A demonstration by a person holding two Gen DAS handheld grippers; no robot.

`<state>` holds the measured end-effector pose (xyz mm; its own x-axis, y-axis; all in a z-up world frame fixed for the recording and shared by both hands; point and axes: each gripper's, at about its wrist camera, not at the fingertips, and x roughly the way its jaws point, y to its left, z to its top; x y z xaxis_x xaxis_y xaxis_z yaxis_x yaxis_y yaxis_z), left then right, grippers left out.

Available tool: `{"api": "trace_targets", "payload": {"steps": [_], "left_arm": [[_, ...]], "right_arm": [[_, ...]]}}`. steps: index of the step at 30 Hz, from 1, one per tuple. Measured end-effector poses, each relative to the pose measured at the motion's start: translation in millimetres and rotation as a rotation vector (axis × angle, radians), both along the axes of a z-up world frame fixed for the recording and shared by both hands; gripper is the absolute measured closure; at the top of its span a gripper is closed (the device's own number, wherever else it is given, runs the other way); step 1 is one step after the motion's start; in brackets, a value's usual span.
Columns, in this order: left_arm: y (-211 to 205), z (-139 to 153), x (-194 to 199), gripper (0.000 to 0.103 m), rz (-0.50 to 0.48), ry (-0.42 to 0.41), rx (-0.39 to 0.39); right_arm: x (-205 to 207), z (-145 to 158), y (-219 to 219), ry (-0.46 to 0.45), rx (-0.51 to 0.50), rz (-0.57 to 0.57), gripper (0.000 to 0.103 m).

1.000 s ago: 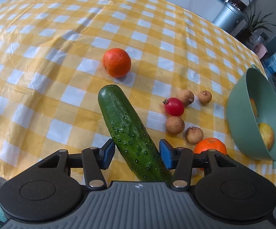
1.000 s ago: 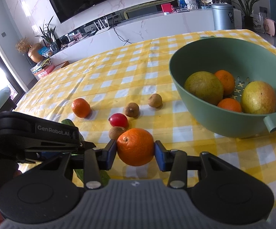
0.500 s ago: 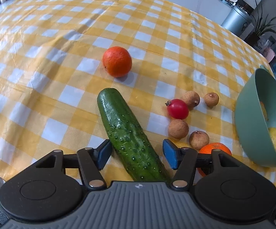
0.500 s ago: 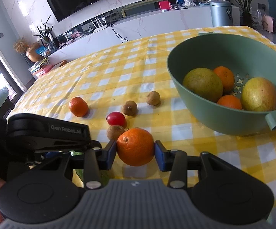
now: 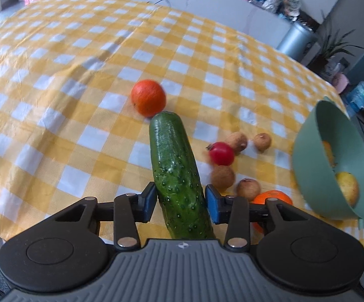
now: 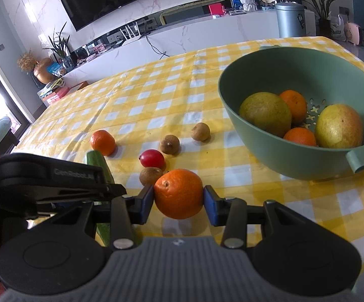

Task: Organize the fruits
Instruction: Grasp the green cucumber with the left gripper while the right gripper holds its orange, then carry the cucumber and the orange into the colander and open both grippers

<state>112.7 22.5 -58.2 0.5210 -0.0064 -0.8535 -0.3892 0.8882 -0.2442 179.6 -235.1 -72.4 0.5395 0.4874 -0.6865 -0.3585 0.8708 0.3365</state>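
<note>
The right wrist view looks into the green colander (image 6: 277,156) at 2 o'clock and shows two greenish-yellow mangoes (image 6: 266,113) and two tangerines (image 6: 293,104) inside; the left wrist view sees that colander (image 5: 310,166) edge-on at 3 o'clock, its contents mostly hidden. Only the left view shows the cucumber (image 5: 178,176) nearly whole — its near end is cut off behind the tool's body, and the picture is blurred. The left tool (image 5: 180,202) has just been closing; its blue pads now press the cucumber's sides, gripping it. The right tool (image 6: 178,201) clamps an orange (image 6: 178,193) between its pads, just above the checked table (image 6: 156,95). A cherry tomato (image 6: 152,157), four brown longans (image 6: 200,131) and another tangerine (image 6: 103,142) lie loose at 11 o'clock.
</note>
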Motion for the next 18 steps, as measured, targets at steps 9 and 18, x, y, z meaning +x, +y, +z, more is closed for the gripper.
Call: {"api": "trace_targets", "payload": {"steps": [9, 18], "left_arm": [[-2.2, 18.9, -13.6, 0.061, -0.051, -0.094, -0.03], [-3.7, 36.6, -24.5, 0.061, -0.139, -0.209, -0.049]], "right_arm": [[-9.8, 7.1, -5.7, -0.046, -0.012, -0.006, 0.063], [-21.3, 19.4, -17.9, -0.074, -0.006, -0.034, 0.063]]}}
